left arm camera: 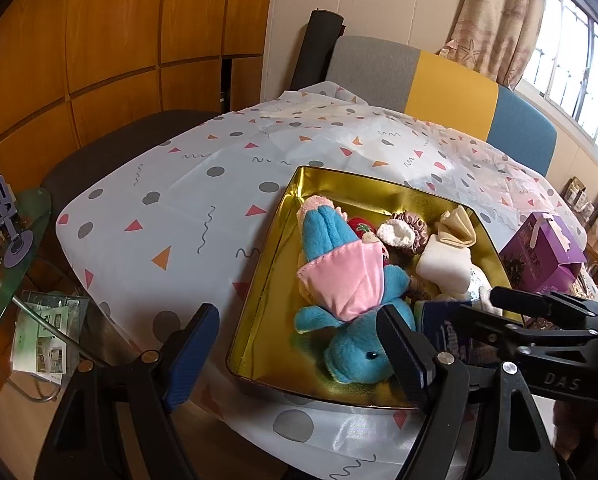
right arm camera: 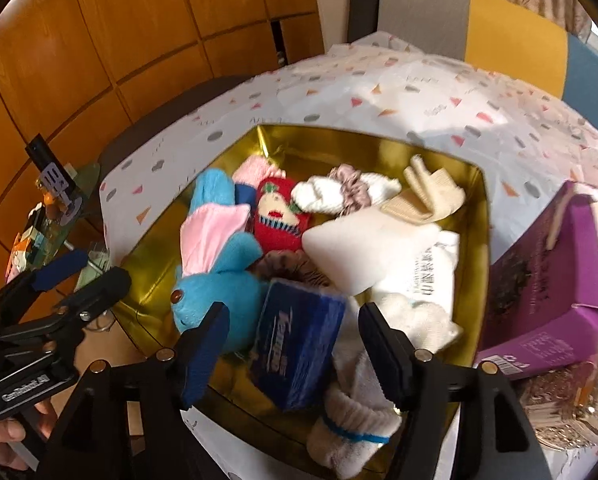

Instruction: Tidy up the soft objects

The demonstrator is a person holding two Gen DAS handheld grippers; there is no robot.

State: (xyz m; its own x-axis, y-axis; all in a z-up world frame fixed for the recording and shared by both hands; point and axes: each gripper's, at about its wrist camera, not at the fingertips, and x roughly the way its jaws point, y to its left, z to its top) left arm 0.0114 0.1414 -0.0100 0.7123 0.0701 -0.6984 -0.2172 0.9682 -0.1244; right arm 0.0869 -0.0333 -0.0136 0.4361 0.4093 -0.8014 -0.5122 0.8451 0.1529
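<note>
A gold tin (right arm camera: pixel 477 216) on the table holds several soft things: a blue plush with pink ears (right arm camera: pixel 219 280), a red sock (right arm camera: pixel 279 216), a white foam block (right arm camera: pixel 347 252), a scrunchie (right arm camera: pixel 349 184), a beige cloth (right arm camera: pixel 423 196) and a white sock with a blue band (right arm camera: pixel 355 420). My right gripper (right arm camera: pixel 295 352) is open over the tin's near side. A blue tissue pack (right arm camera: pixel 299 344) lies between its fingers, clear of both pads. My left gripper (left arm camera: pixel 299 356) stands open at the tin's (left arm camera: pixel 283 208) near left edge. Its right finger is beside the plush's (left arm camera: pixel 339 280) head.
A purple gift box (right arm camera: pixel 559 280) stands right of the tin, close to its wall. The patterned tablecloth (left arm camera: pixel 179 200) stretches left of and beyond the tin. A grey, yellow and blue chair back (left arm camera: pixel 439 80) is at the far edge. A glass side table (left arm camera: pixel 3 240) sits low at the left.
</note>
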